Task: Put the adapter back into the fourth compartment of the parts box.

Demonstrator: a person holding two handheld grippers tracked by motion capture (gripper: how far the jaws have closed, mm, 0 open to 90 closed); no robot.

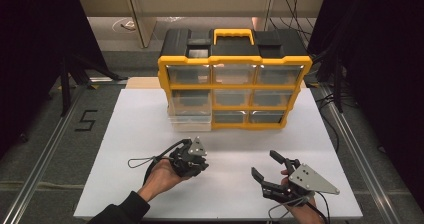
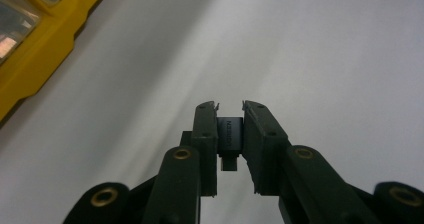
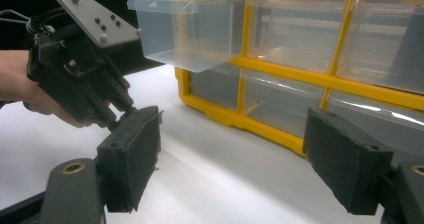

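Left claw sat over the white counter, in front of the organizer's left end, carried by a hand that came in from the bottom edge with a dark sleeve behind it. Its jaws were clenched on a small dark block; in the left gripper view the block stood pinched between the two pads, its lower end poking out beneath them, with the bare counter past it. A grey plate rode on top of that claw, and a thin cable looped off it to the left across the counter.

Behind it stood the yellow and black organizer, three columns of clear drawers with a yellow handle on its top. One drawer at the lower left of it was pulled out toward the person, while the others sat flush. In the right gripper view the pulled drawer jutted out from the yellow frame, clear, and I could see nothing lying in it. The left claw and its block hung just in front of and below that drawer, not touching it.

Right claw was further right, near the counter's front edge, well apart from the left one. Its jaws stood released, spread wide with nothing between them, pointing up toward the organizer.
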